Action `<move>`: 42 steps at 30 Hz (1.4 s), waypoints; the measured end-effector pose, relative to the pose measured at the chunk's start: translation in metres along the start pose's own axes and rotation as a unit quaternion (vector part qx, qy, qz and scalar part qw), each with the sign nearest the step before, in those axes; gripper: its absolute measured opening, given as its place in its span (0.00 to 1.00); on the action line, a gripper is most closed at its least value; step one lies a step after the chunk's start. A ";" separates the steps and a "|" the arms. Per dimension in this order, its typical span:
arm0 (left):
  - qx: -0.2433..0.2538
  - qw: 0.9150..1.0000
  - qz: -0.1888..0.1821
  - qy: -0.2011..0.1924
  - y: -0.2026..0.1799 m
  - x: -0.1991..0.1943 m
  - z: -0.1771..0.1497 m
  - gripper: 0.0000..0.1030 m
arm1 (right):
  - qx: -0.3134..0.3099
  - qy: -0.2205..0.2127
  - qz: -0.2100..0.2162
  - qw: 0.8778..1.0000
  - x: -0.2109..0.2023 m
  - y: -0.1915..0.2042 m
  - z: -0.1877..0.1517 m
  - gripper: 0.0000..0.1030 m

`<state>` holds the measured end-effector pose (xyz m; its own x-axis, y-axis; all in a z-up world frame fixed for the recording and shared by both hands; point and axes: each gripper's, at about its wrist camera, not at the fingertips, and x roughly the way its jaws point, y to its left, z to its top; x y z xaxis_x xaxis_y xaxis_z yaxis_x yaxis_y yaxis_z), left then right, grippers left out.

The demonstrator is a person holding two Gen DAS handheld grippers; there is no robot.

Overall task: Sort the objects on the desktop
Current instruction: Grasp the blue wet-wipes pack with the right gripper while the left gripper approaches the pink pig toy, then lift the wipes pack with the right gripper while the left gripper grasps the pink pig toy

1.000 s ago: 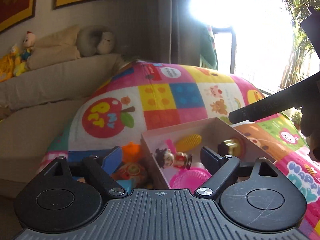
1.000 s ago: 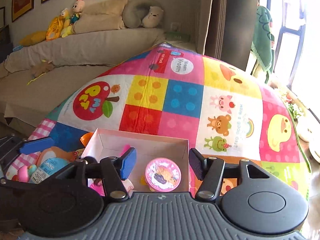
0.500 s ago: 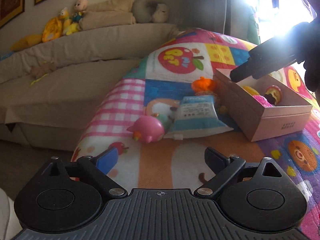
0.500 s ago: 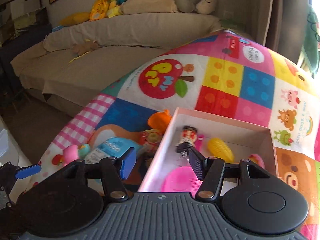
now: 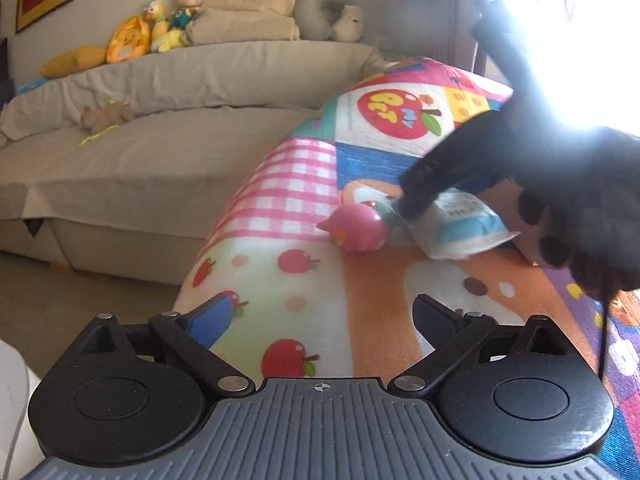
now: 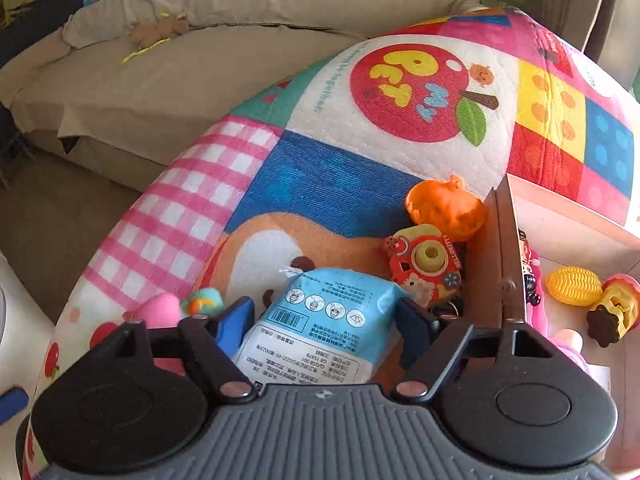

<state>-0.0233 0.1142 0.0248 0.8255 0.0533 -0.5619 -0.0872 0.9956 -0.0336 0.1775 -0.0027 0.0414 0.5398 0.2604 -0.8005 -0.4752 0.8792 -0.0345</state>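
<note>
Near the mat's [image 6: 352,168] left edge, just left of the box [image 6: 498,264], the wipes pack [image 6: 320,324] lies between the right gripper's [image 6: 324,326] spread fingers, long axis running along them, away from the wrist. Jaws straddle it, not yet closed. The left gripper [image 5: 324,316], open and empty, hovers well back; the right is nearer, so closing is its likely move.
</note>
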 end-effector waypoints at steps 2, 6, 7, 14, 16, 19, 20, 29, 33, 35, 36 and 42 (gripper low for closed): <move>-0.010 1.000 0.005 0.001 0.008 0.001 0.000 0.97 | -0.024 -0.001 0.020 1.000 -0.014 0.004 -0.013 0.54; -0.035 0.999 -0.001 0.011 0.015 0.004 0.001 0.97 | -0.083 -0.014 0.054 0.995 -0.052 0.010 -0.059 0.53; -0.036 0.999 -0.004 0.014 0.014 0.006 0.001 0.97 | -0.095 -0.013 0.059 0.994 -0.061 0.011 -0.072 0.53; -0.006 0.999 -0.028 0.021 -0.014 0.033 0.017 0.97 | -0.105 -0.018 0.048 0.993 -0.107 -0.012 -0.143 0.54; 0.003 0.999 -0.023 0.024 -0.022 0.047 0.025 0.97 | -0.087 -0.024 0.028 0.995 -0.115 -0.026 -0.156 0.55; 0.015 0.999 0.004 0.032 -0.034 0.071 0.036 0.97 | -0.056 -0.029 0.000 0.998 -0.120 -0.047 -0.171 0.59; 0.019 0.999 0.014 0.035 -0.038 0.078 0.039 0.97 | -0.046 -0.024 -0.007 0.999 -0.119 -0.053 -0.175 0.61; 0.041 0.997 0.034 0.058 -0.054 0.097 0.053 0.54 | 0.019 -0.041 -0.013 0.999 -0.119 -0.085 -0.202 0.79; 0.067 0.996 0.006 0.060 -0.068 0.073 0.041 0.53 | 0.021 -0.048 -0.012 0.999 -0.119 -0.087 -0.206 0.83; 0.079 0.995 -0.023 0.063 -0.076 0.054 0.029 0.53 | 0.022 -0.050 -0.013 0.998 -0.119 -0.087 -0.208 0.88; 0.087 0.993 -0.039 0.066 -0.081 0.043 0.022 0.54 | 0.022 -0.050 -0.012 0.998 -0.119 -0.087 -0.208 0.89; 0.089 0.989 -0.087 0.075 -0.098 0.000 -0.011 0.63 | 0.027 -0.051 -0.008 0.998 -0.119 -0.086 -0.212 0.93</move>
<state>-0.0205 0.0163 0.0189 0.7264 -0.1194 -0.6768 0.1605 0.9870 -0.0018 0.0071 -0.1943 0.0132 0.6167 0.2826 -0.7348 -0.4296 0.9029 -0.0133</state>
